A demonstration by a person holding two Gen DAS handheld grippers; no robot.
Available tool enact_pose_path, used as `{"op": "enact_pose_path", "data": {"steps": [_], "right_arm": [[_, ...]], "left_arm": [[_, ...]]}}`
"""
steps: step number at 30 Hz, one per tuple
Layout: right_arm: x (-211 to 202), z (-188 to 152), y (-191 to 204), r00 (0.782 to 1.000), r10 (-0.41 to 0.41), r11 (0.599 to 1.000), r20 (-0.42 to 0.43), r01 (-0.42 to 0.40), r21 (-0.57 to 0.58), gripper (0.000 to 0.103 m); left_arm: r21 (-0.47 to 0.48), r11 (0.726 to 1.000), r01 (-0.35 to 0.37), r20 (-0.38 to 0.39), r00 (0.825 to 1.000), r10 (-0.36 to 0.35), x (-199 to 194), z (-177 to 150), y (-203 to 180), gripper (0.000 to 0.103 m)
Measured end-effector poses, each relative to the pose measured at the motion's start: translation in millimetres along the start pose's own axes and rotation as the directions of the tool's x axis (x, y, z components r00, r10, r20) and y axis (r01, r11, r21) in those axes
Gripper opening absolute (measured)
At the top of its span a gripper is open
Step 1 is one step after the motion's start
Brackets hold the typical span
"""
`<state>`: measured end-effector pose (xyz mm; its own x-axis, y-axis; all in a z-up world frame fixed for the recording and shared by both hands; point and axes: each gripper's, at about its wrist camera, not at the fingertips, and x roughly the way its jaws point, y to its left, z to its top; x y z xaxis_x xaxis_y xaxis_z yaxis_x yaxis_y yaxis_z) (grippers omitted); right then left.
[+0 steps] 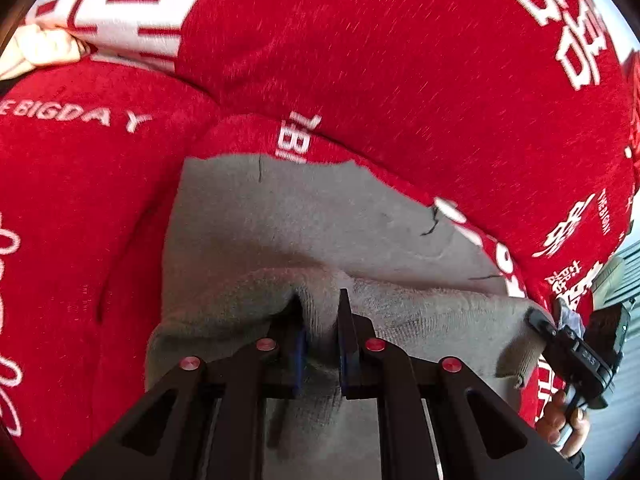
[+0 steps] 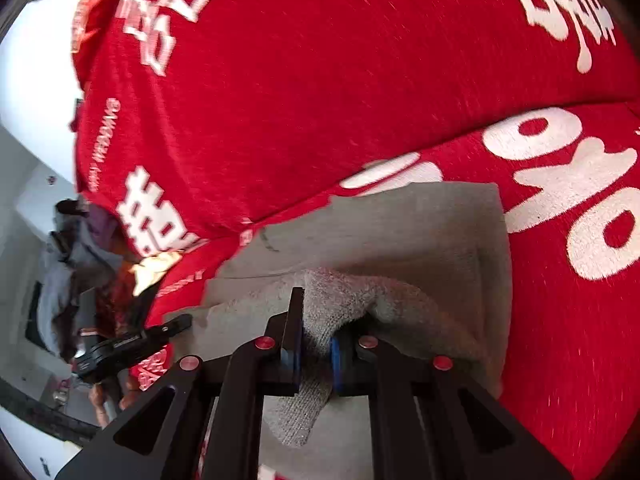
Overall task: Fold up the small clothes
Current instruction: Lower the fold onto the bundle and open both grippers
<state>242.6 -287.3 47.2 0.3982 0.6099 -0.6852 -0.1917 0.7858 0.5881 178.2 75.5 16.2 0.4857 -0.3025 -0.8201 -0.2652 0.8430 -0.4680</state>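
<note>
A small grey knit garment lies partly folded on a red blanket printed with white lettering. My left gripper is shut on a bunched fold of its near edge, and grey cloth fills the gap between the blue pads. The right gripper shows at the right, at the garment's other end. In the right wrist view the grey garment lies on the red blanket, and my right gripper pinches a thick fold of it. The left gripper is at the left there.
A cream cloth object sits at the blanket's far left edge. A pile of dark and grey clothes lies beyond the blanket's left side, with a white surface behind it. A hand holds the right gripper's handle.
</note>
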Motion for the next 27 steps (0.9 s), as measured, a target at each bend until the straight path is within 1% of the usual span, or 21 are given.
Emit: {"op": "enact_pose_path", "data": {"steps": [2, 4, 5, 6, 7, 8, 9, 10, 12, 15, 16, 17, 18, 19, 20, 21, 22, 25, 27], "right_arm": [[11, 1, -10, 0.999, -0.029, 0.999, -0.028, 0.030, 0.035, 0.016], [17, 0, -19, 0.998, -0.015, 0.997, -0.059, 0.019, 0.073, 0.019], [16, -1, -21, 0.998, -0.001, 0.997, -0.065, 0.006, 0.083, 0.021], [13, -3, -21, 0.998, 0.011, 0.996, -0.069, -0.005, 0.084, 0.024], [9, -6, -19, 0.997, 0.018, 0.997, -0.072, -0.012, 0.080, 0.034], [4, -10, -16, 0.997, 0.025, 0.997, -0.073, -0.020, 0.069, 0.042], [-2, -15, -12, 0.997, 0.033, 0.998, -0.066, -0.029, 0.056, 0.061], [-8, -20, -9, 0.998, 0.040, 0.998, -0.055, -0.038, 0.040, 0.068], [-14, -27, -2, 0.998, 0.041, 0.999, -0.043, -0.041, -0.001, 0.068], [-8, -32, 1, 0.998, 0.010, 1.000, -0.060, -0.011, -0.017, 0.068], [-5, -33, 1, 0.997, 0.001, 1.000, -0.071, -0.002, -0.013, 0.058], [-1, -34, 1, 0.997, 0.005, 1.000, -0.083, -0.006, -0.012, 0.048], [3, -34, 2, 0.995, 0.013, 1.000, -0.099, -0.014, -0.018, 0.027], [4, -33, 4, 0.994, 0.001, 1.000, -0.105, -0.004, -0.031, 0.016], [3, -32, 7, 0.995, -0.008, 0.999, -0.095, 0.004, -0.046, 0.014], [1, -29, 9, 0.997, -0.002, 0.998, -0.083, -0.002, -0.055, 0.011], [-2, -26, 11, 0.998, 0.011, 0.998, -0.065, -0.014, -0.057, 0.011], [-9, -6, 14, 0.997, 0.073, 0.997, -0.012, -0.073, -0.031, 0.011], [-5, 10, 14, 0.996, 0.083, 0.996, 0.012, -0.083, -0.015, 0.011]], "left_arm": [[-0.048, 0.999, 0.022, -0.029, 0.999, -0.023, 8, 2, 9, 0.013], [-0.087, 0.994, 0.068, -0.031, 0.997, -0.071, 6, 2, 17, 0.026], [-0.105, 0.989, 0.100, -0.037, 0.994, -0.104, 2, 1, 20, 0.037], [-0.114, 0.987, 0.111, -0.035, 0.993, -0.116, -3, -2, 20, 0.053], [-0.118, 0.986, 0.116, -0.024, 0.993, -0.120, -9, -5, 20, 0.060], [-0.117, 0.987, 0.111, -0.003, 0.994, -0.112, -19, -10, 19, 0.074], [-0.111, 0.989, 0.101, 0.013, 0.995, -0.100, -26, -15, 17, 0.077], [-0.103, 0.990, 0.099, 0.020, 0.995, -0.097, -31, -19, 16, 0.077], [-0.086, 0.990, 0.108, 0.008, 0.994, -0.107, -34, -27, 12, 0.077], [-0.039, 0.996, 0.085, -0.031, 0.996, -0.086, -25, -36, -5, 0.076], [-0.003, 0.999, 0.054, -0.033, 0.998, -0.054, -23, -39, -14, 0.076], [0.018, 0.999, 0.037, -0.029, 0.999, -0.036, -21, -40, -20, 0.062], [0.045, 0.999, 0.017, -0.032, 0.999, -0.016, -19, -39, -26, 0.038], [0.072, 0.997, 0.000, -0.047, 0.999, 0.003, -14, -36, -31, 0.024], [0.079, 0.997, -0.002, -0.066, 0.998, 0.007, -9, -32, -33, 0.012], [0.067, 0.998, 0.000, -0.083, 0.997, 0.006, -6, -27, -32, 0.012], [0.048, 0.999, 0.001, -0.084, 0.996, 0.003, -4, -20, -30, 0.012], [0.023, 0.999, 0.029, -0.015, 0.999, -0.029, -16, 3, -30, 0.012], [-0.004, 0.999, 0.051, 0.030, 0.998, -0.051, -20, 20, -31, 0.012]]}}
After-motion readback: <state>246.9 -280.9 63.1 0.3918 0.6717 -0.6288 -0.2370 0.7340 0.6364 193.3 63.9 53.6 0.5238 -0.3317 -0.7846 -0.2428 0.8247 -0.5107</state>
